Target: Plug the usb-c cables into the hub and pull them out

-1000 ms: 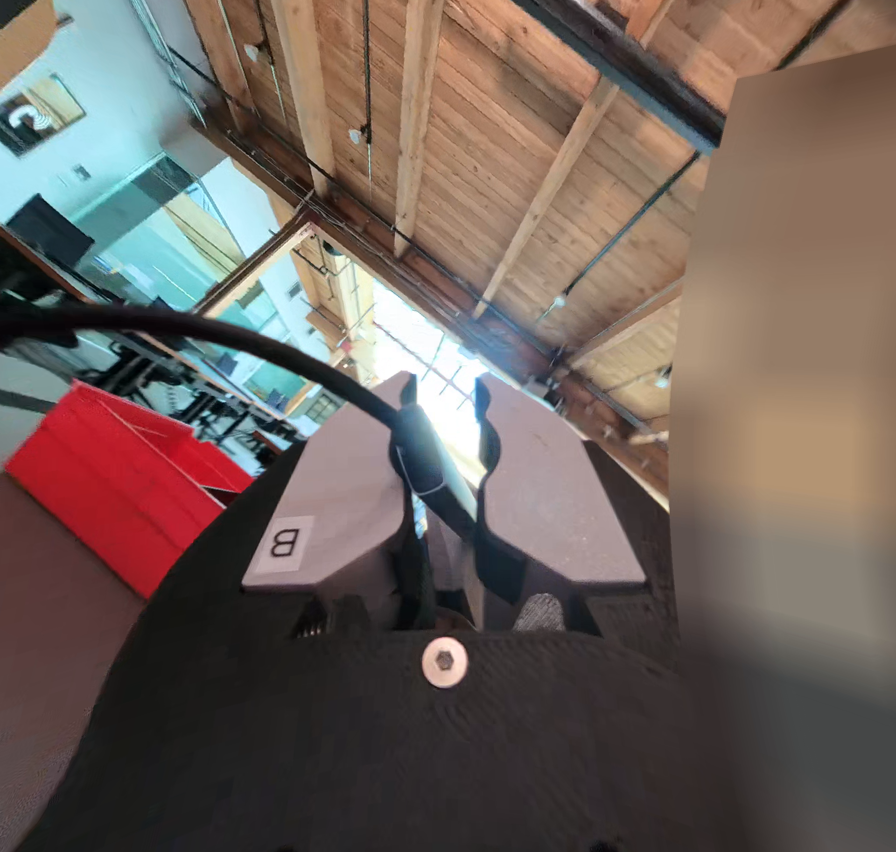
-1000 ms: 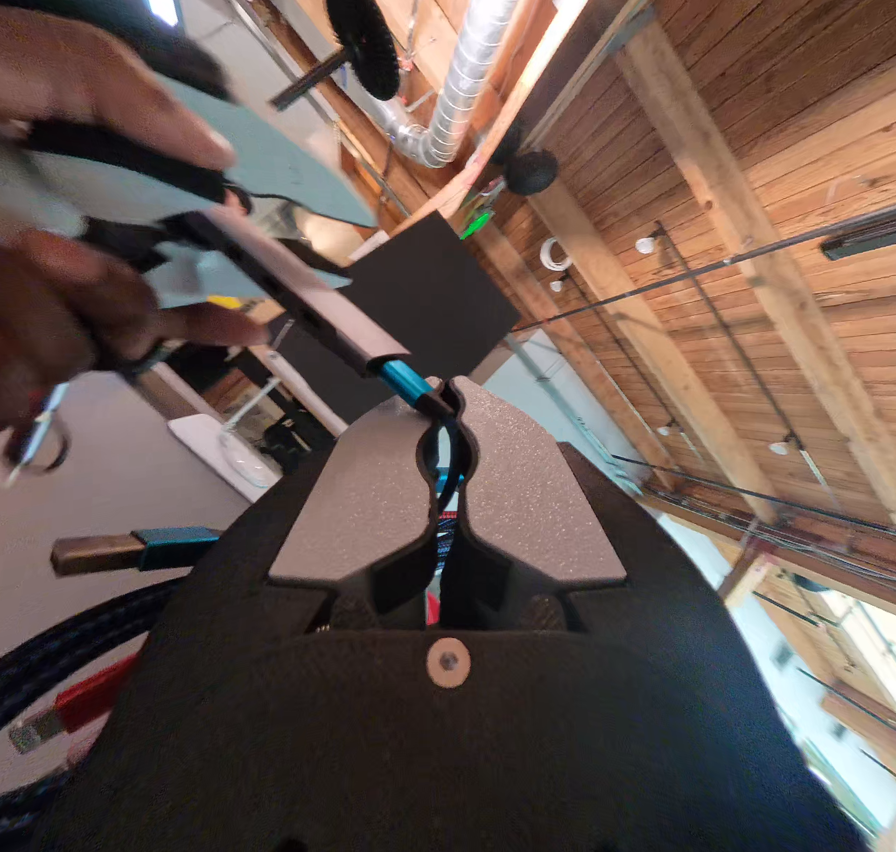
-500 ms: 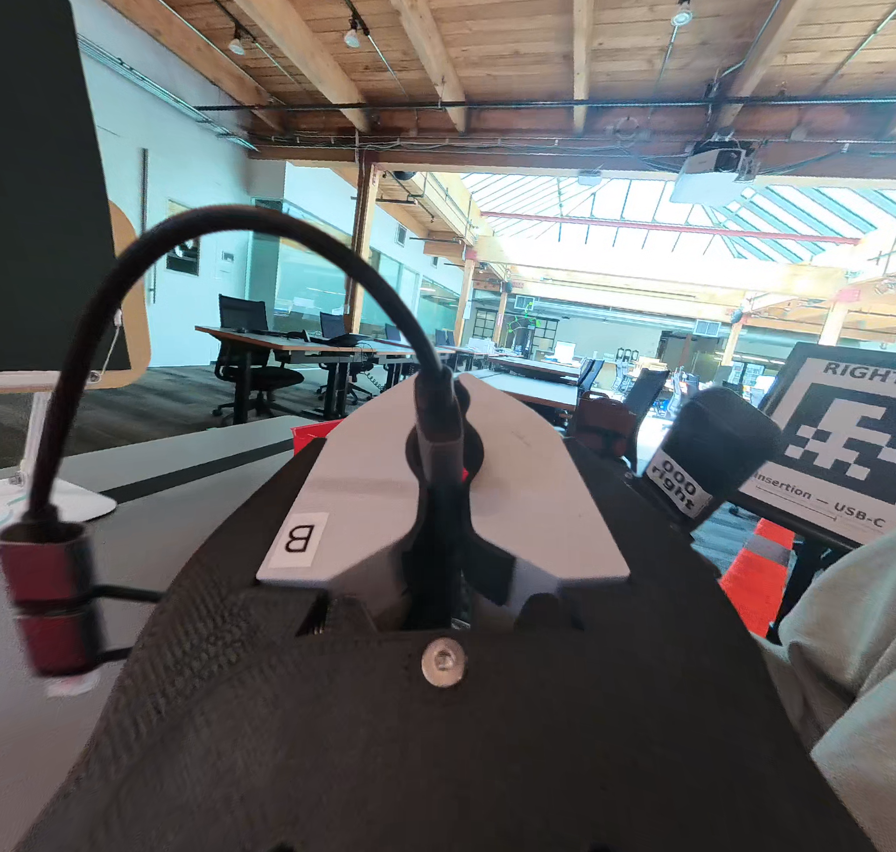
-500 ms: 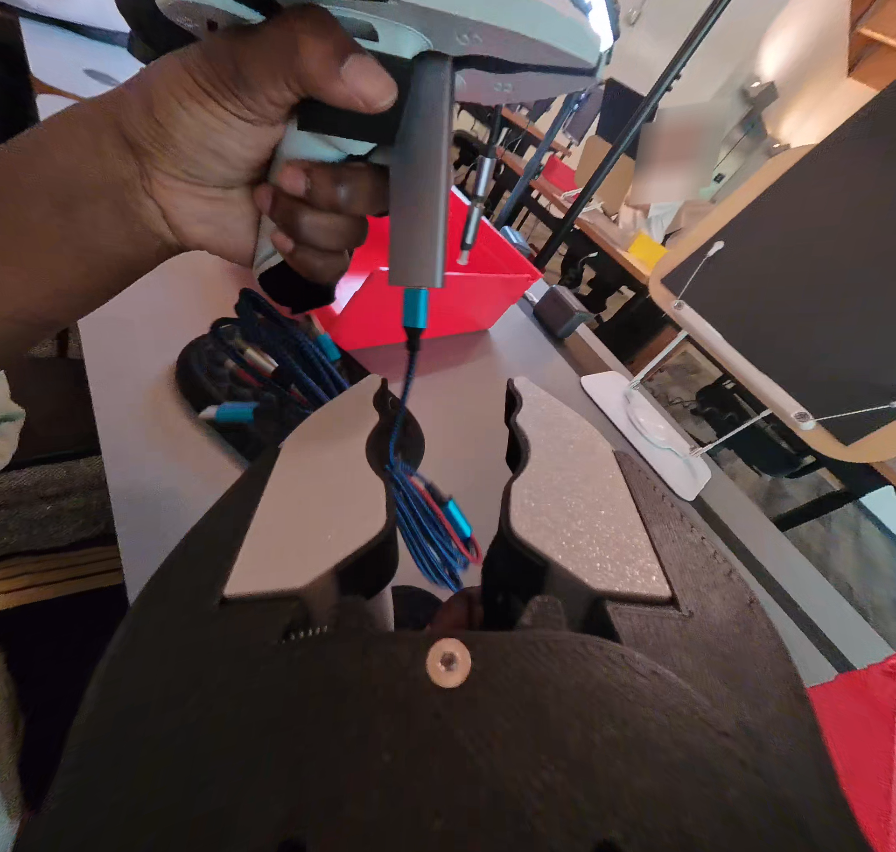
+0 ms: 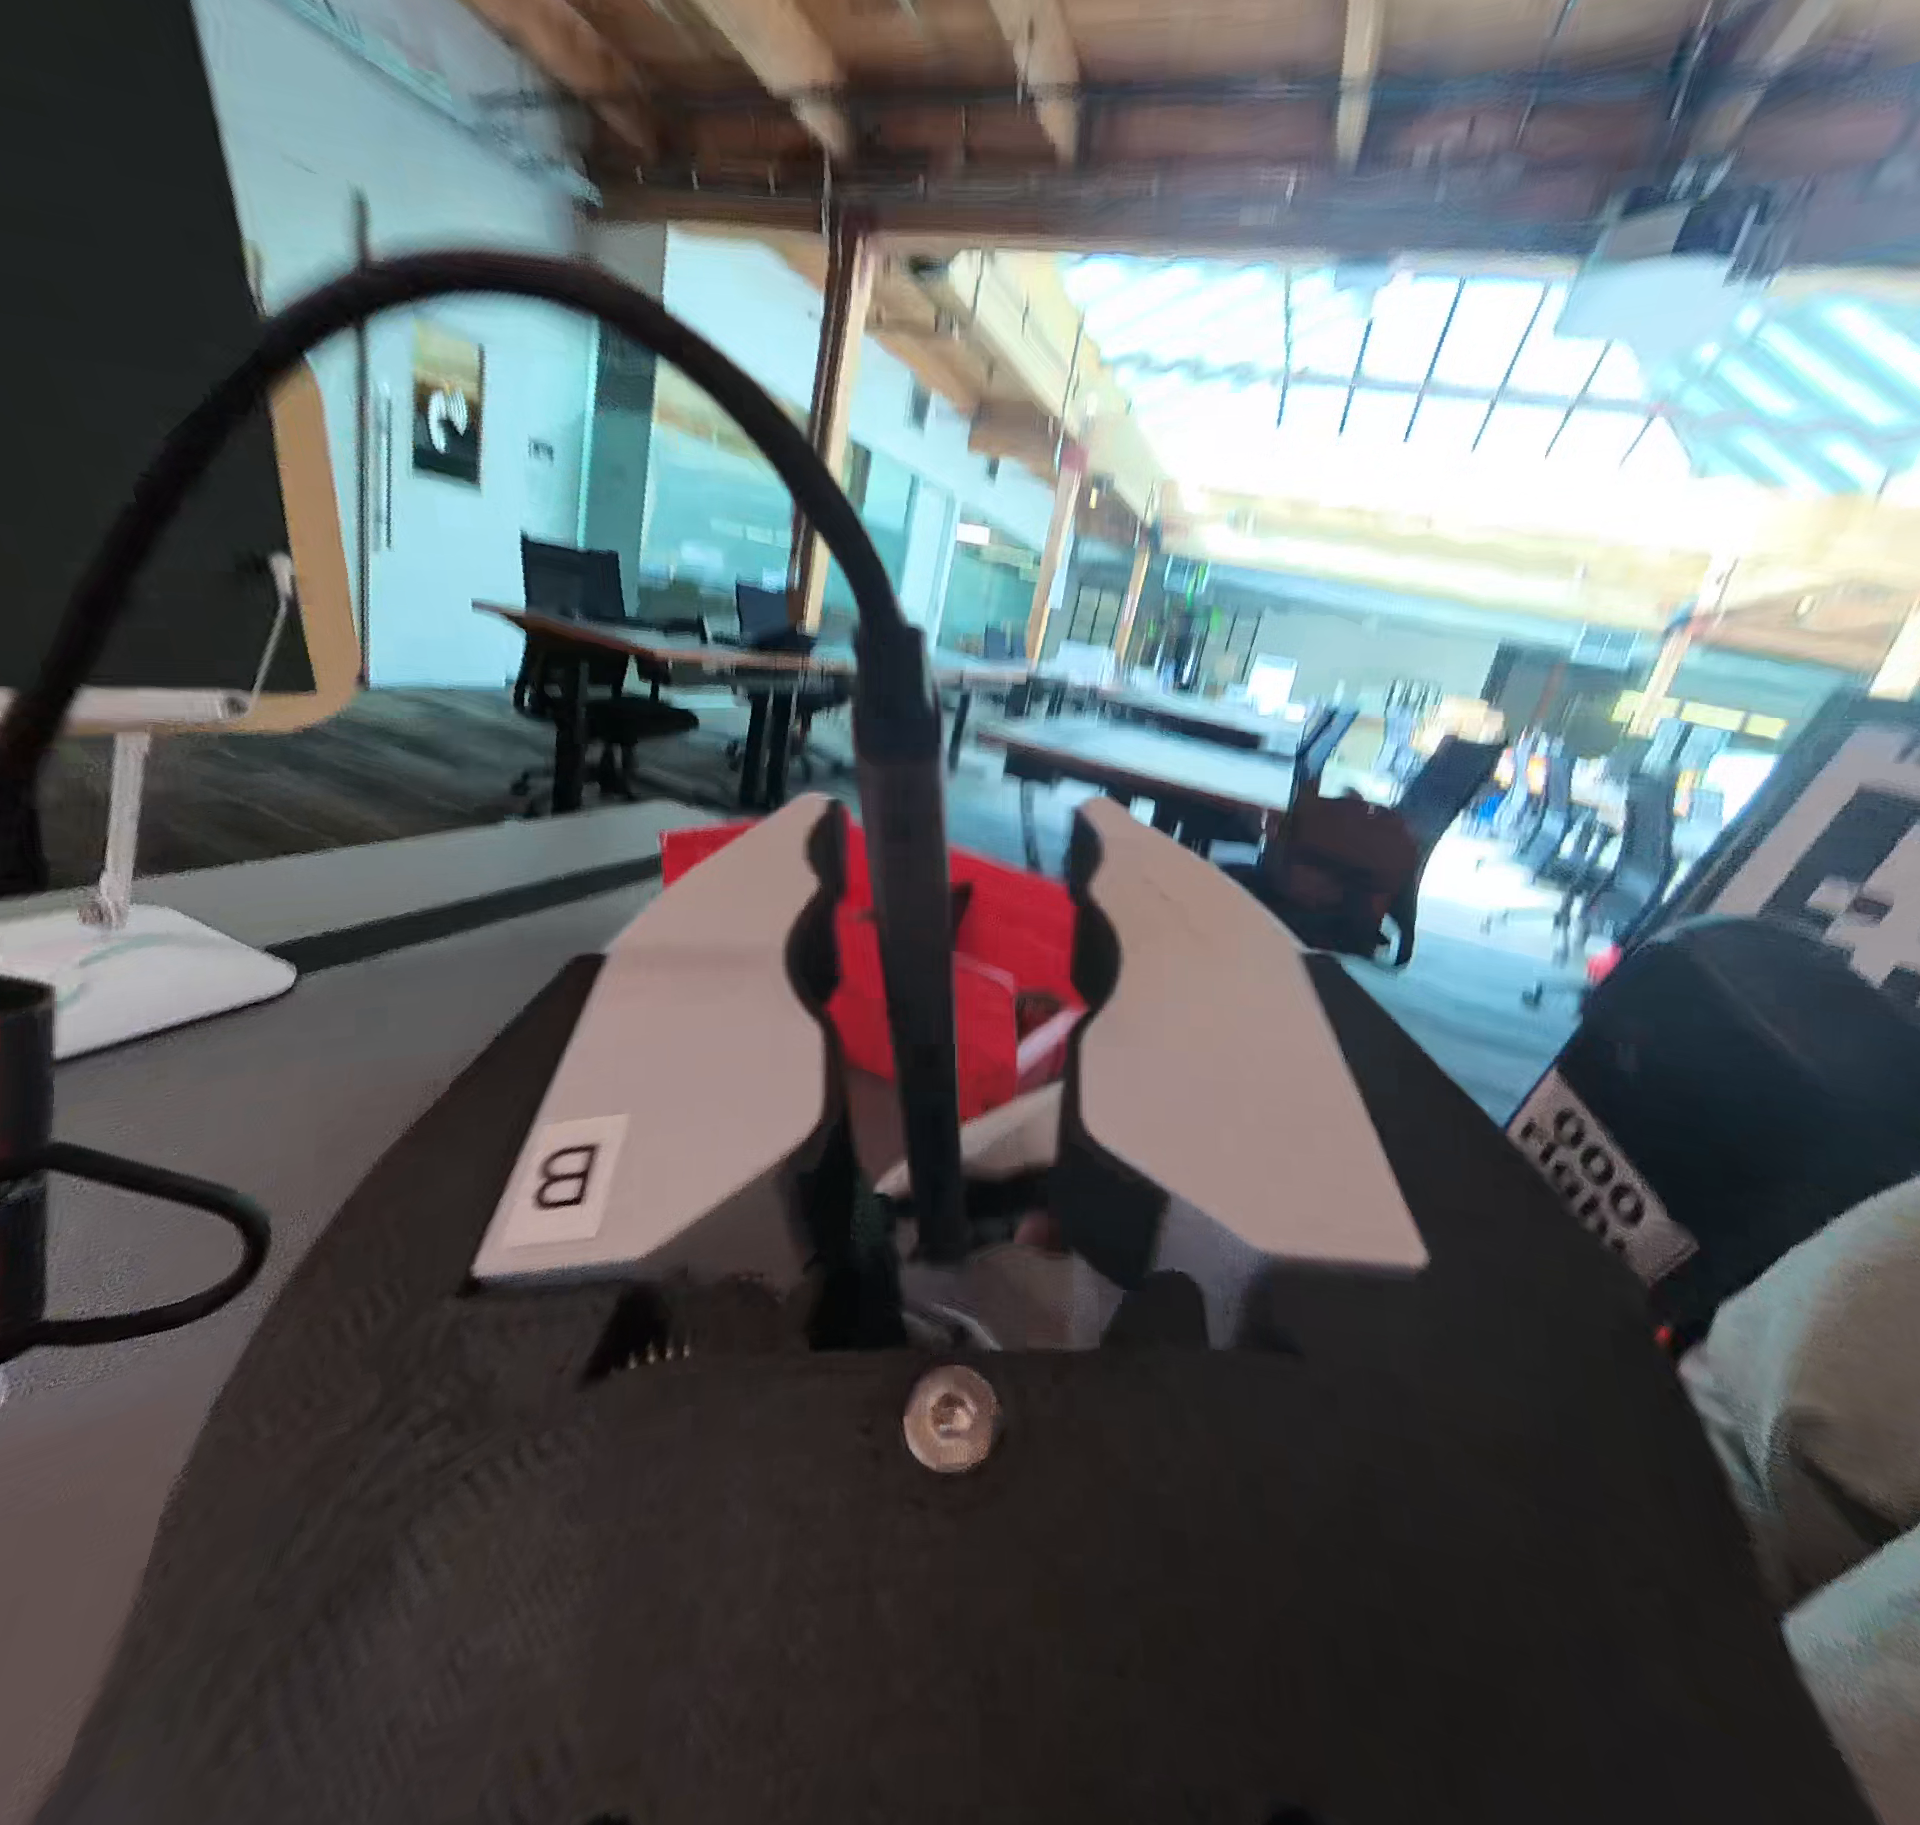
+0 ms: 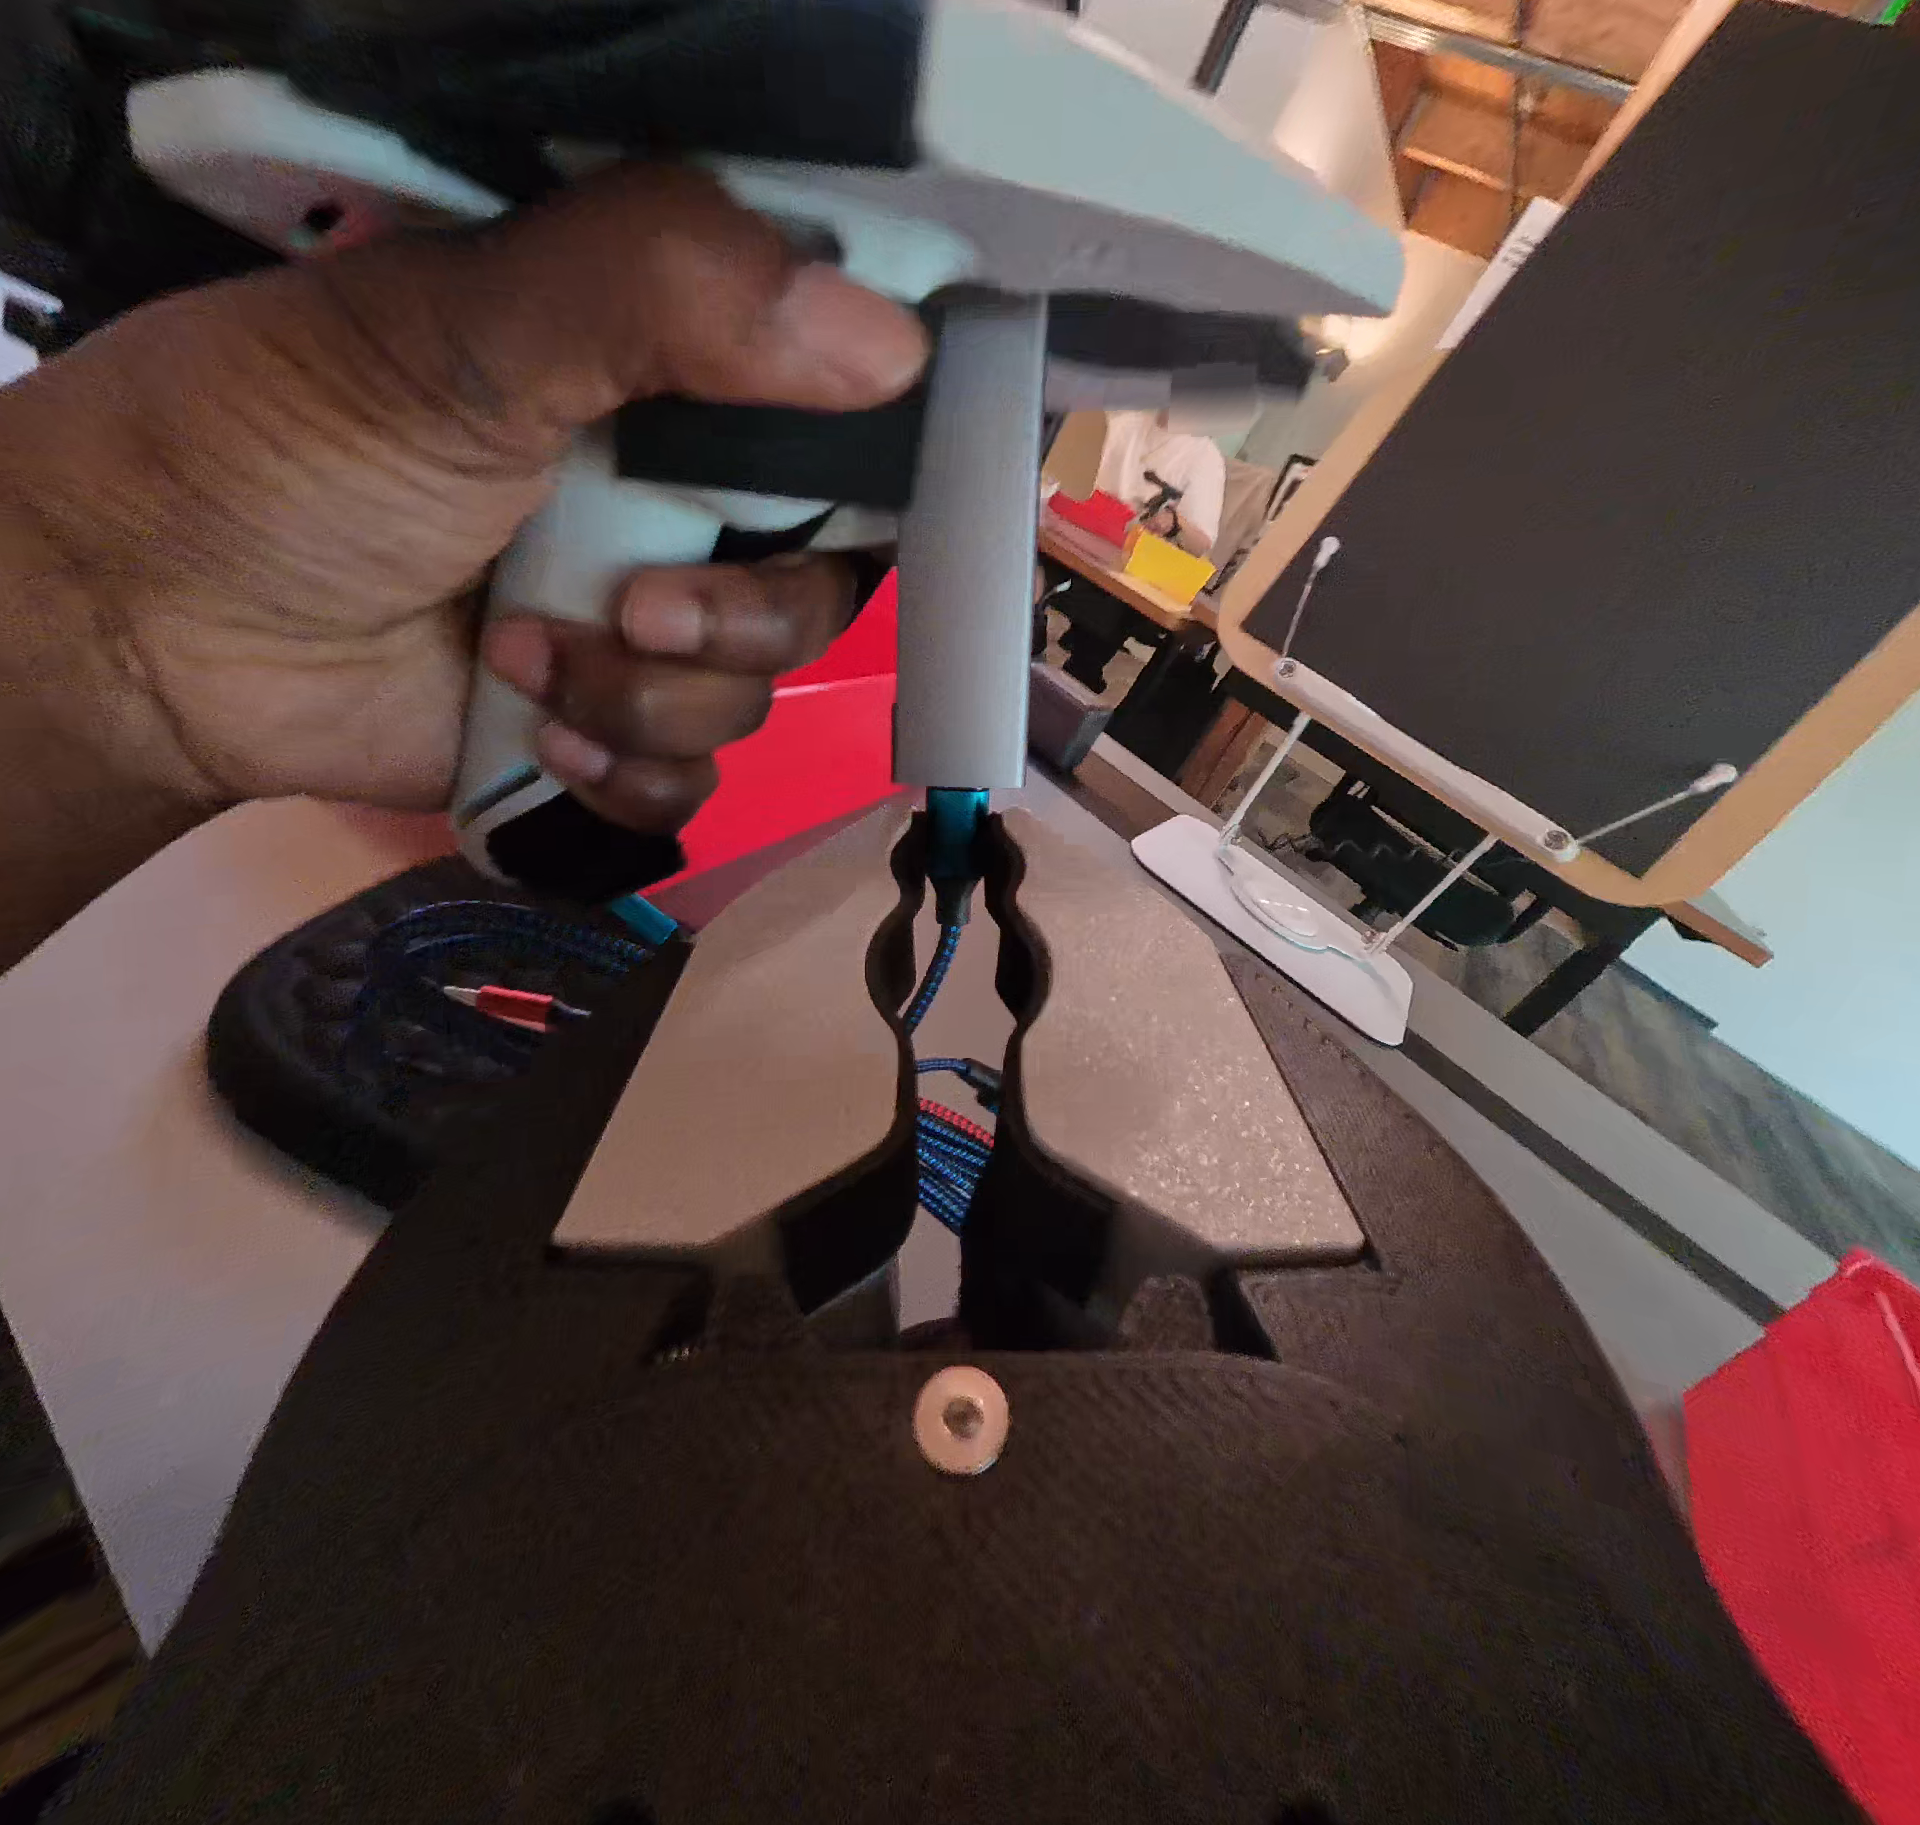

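My right gripper is shut on the teal USB-C plug, which sits in the lower end of the grey hub. The plug's blue braided cable runs down between the fingers. The hub hangs upright from my left gripper, which a hand holds. In the left wrist view my left gripper has its jaws apart. The hub's black cable rises between them without touching, and the hub's grey end shows low between the fingers.
A coil of blue and red cables lies on the grey table at the left. A red bin stands behind the hub. A black board on a white stand is at the right, and a red object at the lower right. Spacing between my two grippers at the tips: around 8 cm.
My left gripper's jaws have opened from around the hub's cable. My right gripper has moved up to the hub and closed on the teal plug.
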A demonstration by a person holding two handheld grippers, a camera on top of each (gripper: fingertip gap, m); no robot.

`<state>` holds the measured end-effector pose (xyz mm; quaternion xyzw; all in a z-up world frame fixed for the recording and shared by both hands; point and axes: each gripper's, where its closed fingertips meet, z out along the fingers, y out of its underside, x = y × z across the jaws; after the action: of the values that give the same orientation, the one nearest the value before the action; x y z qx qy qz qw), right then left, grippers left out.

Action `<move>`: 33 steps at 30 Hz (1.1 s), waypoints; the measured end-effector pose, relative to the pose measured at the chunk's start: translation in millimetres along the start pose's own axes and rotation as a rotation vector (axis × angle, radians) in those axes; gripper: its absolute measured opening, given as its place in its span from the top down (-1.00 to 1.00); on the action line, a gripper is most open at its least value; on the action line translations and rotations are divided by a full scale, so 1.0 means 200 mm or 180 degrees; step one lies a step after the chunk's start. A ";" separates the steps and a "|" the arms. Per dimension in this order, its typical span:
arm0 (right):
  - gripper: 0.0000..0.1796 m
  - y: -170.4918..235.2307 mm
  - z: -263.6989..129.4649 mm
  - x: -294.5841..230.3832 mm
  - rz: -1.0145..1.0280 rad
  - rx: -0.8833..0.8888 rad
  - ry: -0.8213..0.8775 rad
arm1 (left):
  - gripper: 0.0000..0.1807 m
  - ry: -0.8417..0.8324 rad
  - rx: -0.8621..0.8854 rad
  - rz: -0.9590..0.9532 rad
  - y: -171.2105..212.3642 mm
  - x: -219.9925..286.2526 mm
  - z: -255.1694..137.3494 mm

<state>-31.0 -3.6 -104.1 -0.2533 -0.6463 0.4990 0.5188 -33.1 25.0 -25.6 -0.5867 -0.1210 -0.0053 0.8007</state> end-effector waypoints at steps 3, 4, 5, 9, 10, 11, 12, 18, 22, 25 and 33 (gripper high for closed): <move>0.89 -0.03 -0.02 0.09 0.0000 0.0144 0.0334 | 0.30 -0.0133 -0.0281 0.0252 0.07 -0.01 0.03; 0.89 -0.04 -0.03 0.12 -0.0046 0.0168 0.0455 | 0.29 -0.0187 -0.0290 0.0327 0.07 -0.02 0.03; 0.89 -0.04 -0.05 0.15 -0.0083 0.0184 0.0566 | 0.29 -0.0240 -0.0322 0.0383 0.08 -0.02 0.03; 0.89 -0.04 -0.07 0.20 -0.0069 0.0182 0.0664 | 0.56 -0.0226 -0.0179 0.0493 0.05 0.00 0.03; 0.89 -0.04 -0.08 0.20 -0.0069 0.0203 0.0669 | 0.62 -0.0239 -0.0159 0.0491 0.05 0.00 0.03; 0.89 -0.04 -0.08 0.20 -0.0063 0.0233 0.0671 | 0.74 -0.0252 -0.0179 0.0537 0.05 0.00 0.03; 0.89 -0.05 -0.09 0.20 -0.0047 0.0268 0.0659 | 0.80 -0.0242 -0.0225 0.0587 0.07 0.00 0.03; 0.89 -0.08 -0.09 0.19 -0.0138 0.0361 0.0664 | 0.88 0.0080 -0.0042 0.0297 0.05 0.05 0.04; 0.89 -0.10 -0.08 0.21 -0.0812 0.0326 0.0941 | 0.89 -0.0067 0.0114 0.0364 0.01 0.05 0.03; 0.89 -0.11 -0.06 0.18 -0.1126 0.0442 0.1060 | 0.90 -0.0113 0.0202 0.0222 -0.02 0.02 0.01; 0.90 -0.10 -0.05 0.12 -0.0895 0.0593 0.0778 | 0.86 -0.0411 0.0336 0.0397 -0.04 -0.04 -0.03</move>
<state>-27.0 12.9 -75.2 -0.1702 -0.5586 0.4449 0.6790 -41.6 16.4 -20.7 -0.5493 -0.1356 0.0887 0.8198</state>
